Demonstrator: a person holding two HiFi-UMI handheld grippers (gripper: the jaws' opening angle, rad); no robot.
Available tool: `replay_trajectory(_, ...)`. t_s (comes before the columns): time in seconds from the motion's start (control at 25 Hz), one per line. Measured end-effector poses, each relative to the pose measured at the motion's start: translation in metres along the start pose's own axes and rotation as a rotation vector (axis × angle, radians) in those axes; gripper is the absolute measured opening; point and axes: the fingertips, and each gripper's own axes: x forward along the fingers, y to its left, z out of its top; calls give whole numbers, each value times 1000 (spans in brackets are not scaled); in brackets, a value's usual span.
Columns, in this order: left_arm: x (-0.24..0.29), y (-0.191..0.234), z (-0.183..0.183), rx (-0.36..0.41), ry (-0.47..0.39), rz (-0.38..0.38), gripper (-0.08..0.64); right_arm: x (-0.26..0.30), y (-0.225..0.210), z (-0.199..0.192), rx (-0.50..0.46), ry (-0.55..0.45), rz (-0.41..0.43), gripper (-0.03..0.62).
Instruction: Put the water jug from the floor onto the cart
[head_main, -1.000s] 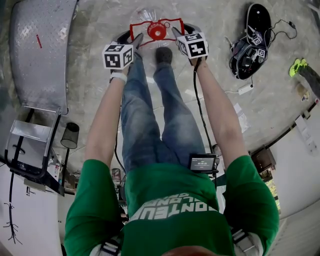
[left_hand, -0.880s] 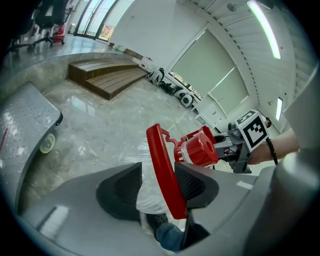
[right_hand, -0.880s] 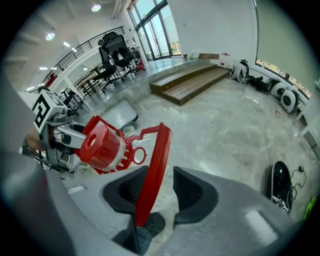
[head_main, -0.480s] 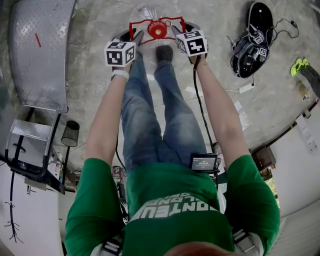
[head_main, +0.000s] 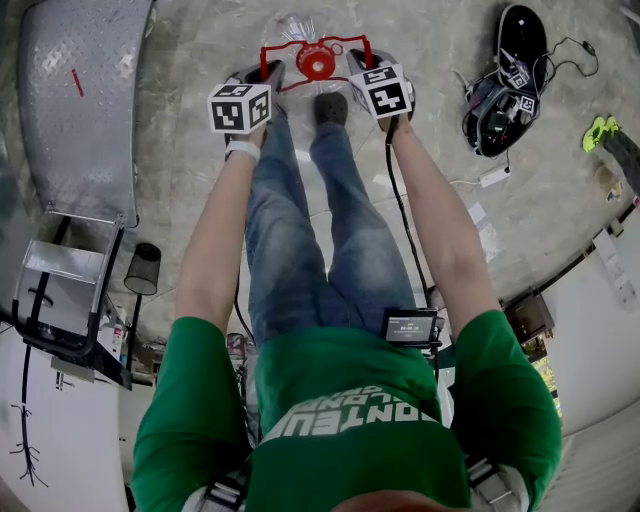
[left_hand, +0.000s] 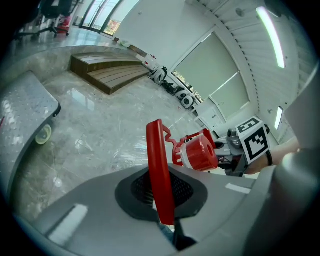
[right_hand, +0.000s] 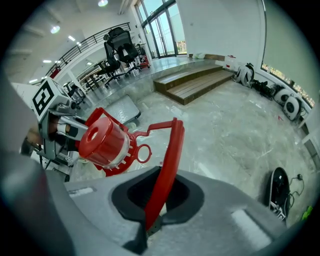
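A clear water jug with a red cap stands on the floor in front of the person's feet. Its red carrying handle spans both sides of the cap. My left gripper has just closed on the handle's left bar, which stands pinched between the pads. My right gripper has likewise just closed on the right bar. The cap sits between the two grippers. The metal tread-plate cart lies to the left.
A black bag with cables lies on the floor at the right, with a green shoe beyond it. A black mesh bin stands near the cart's handle end. Wooden steps and office chairs are farther off.
Both grippers' jaws went from open around the red handle to shut on it. The hands have hardly moved and the jug still stands on the floor.
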Motion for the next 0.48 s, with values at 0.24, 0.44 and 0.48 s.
replay_trajectory(0.24,0,-7,7,-14,-19,-15,11,-5,2,3,19,-33,22,-8)
replay_trajectory(0.44,-5,-10,6,-37,-27,-12,11,-11,9,11,7,-48,35,-7)
replay_trajectory(0.48,-6,-12,6,-39,-29,-12,11,-12,10,11,5,-49,37,-8)
